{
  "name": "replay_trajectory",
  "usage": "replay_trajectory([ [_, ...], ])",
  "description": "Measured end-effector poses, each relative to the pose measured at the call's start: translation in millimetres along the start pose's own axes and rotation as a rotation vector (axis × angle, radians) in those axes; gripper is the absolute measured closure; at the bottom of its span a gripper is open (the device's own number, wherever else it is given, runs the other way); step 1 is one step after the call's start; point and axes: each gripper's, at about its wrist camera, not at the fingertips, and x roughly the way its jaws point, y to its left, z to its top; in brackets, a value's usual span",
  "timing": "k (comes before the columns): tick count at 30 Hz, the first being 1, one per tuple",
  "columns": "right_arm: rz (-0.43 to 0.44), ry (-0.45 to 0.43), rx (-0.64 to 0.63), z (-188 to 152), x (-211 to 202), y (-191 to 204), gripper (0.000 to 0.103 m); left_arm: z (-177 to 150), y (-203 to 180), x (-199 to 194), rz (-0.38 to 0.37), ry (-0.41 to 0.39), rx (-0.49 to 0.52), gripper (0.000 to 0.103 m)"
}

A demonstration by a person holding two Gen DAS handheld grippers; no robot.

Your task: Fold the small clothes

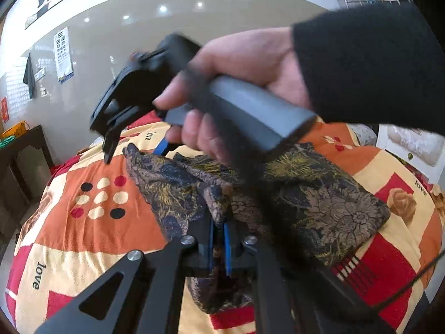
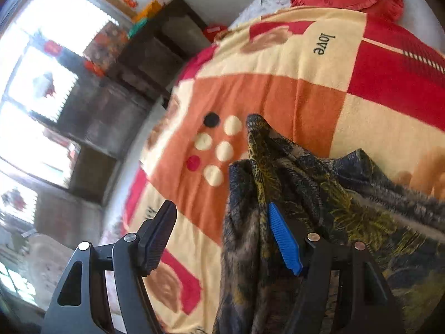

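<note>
While the floral garment lies rumpled on the patchwork blanket, left gripper is pinched on its edge; right gripper gapes wide w/ nothing held. Fabric looks thin, floppy, prob slippery: grab at corners/hem.

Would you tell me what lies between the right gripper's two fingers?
In the right wrist view, the right gripper stands open; a hanging fold of the patterned garment and bare blanket fill the gap.

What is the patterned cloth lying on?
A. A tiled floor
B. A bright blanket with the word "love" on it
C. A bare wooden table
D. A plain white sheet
B: the dark floral cloth lies on an orange, red and cream blanket printed with "love".
</note>
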Motion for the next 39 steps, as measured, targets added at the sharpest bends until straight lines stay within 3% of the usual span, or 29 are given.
replay_trajectory([
  [2, -0.055, 0.015, -0.033, 3, 4, 3, 0.047, -2, -4, -1, 0.003, 0.002, 0.011, 0.097],
  [4, -0.111, -0.025, -0.056, 4, -1, 2, 0.047, -1, -4, 0, 0.006, 0.004, 0.011, 0.097],
  [6, -0.079, -0.008, -0.045, 2, 0, -5, 0.050, 0, -4, 0, 0.008, 0.005, 0.011, 0.097],
  [9, -0.161, 0.046, -0.076, -2, 8, -8, 0.101, 3, -6, -3, 0.002, 0.001, 0.021, 0.098],
  [14, -0.155, -0.025, -0.016, -17, -40, -38, 0.102, 16, -23, -16, -0.069, -0.050, 0.035, 0.098],
  [18, -0.149, -0.051, 0.035, -40, -93, -77, 0.102, 33, -66, -17, -0.159, -0.085, 0.083, 0.098],
  [25, -0.253, -0.063, 0.146, -97, -171, -158, 0.102, 48, -139, -10, -0.337, -0.061, 0.106, 0.098],
  [32, -0.317, -0.052, 0.214, -137, -190, -206, 0.102, 43, -186, 11, -0.421, 0.014, 0.140, 0.098],
  [37, -0.385, -0.044, 0.269, -150, -174, -238, 0.101, 29, -196, 36, -0.467, 0.120, 0.150, 0.098],
  [39, -0.431, -0.054, 0.284, -154, -166, -244, 0.095, 23, -188, 28, -0.487, 0.146, 0.157, 0.096],
])
